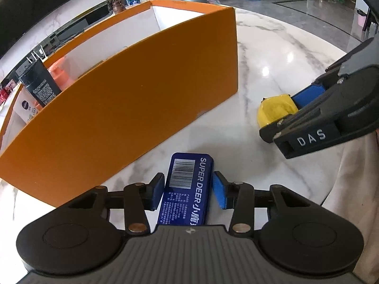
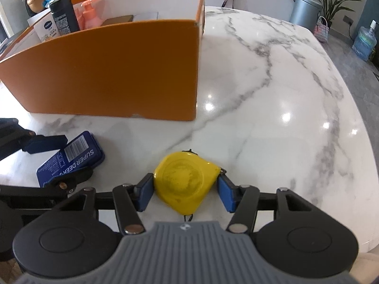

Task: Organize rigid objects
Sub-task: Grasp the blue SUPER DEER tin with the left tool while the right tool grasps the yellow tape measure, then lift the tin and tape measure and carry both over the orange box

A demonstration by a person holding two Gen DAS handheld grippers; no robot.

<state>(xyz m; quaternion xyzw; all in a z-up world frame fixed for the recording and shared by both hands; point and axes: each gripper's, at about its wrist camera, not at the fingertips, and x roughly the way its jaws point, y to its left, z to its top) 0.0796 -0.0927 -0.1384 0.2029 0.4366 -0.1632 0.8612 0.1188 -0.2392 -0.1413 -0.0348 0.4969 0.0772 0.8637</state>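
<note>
A blue "SUPER DEER" tin (image 1: 187,189) lies flat on the marble table between the pads of my left gripper (image 1: 188,193); the left pad touches it, the right pad stands slightly off. The tin also shows in the right wrist view (image 2: 71,156). A yellow tape measure (image 2: 186,184) lies between the pads of my right gripper (image 2: 186,194), both pads against its sides; it also shows in the left wrist view (image 1: 276,112). An orange box (image 1: 132,99) stands just beyond, also in the right wrist view (image 2: 113,71).
The orange box holds a dark bottle (image 2: 64,16), a pink pump bottle (image 2: 88,16) and a white lotion bottle (image 2: 46,29). Bare marble table (image 2: 272,94) spreads to the right. A grey bin (image 2: 305,9) and plants stand beyond the table edge.
</note>
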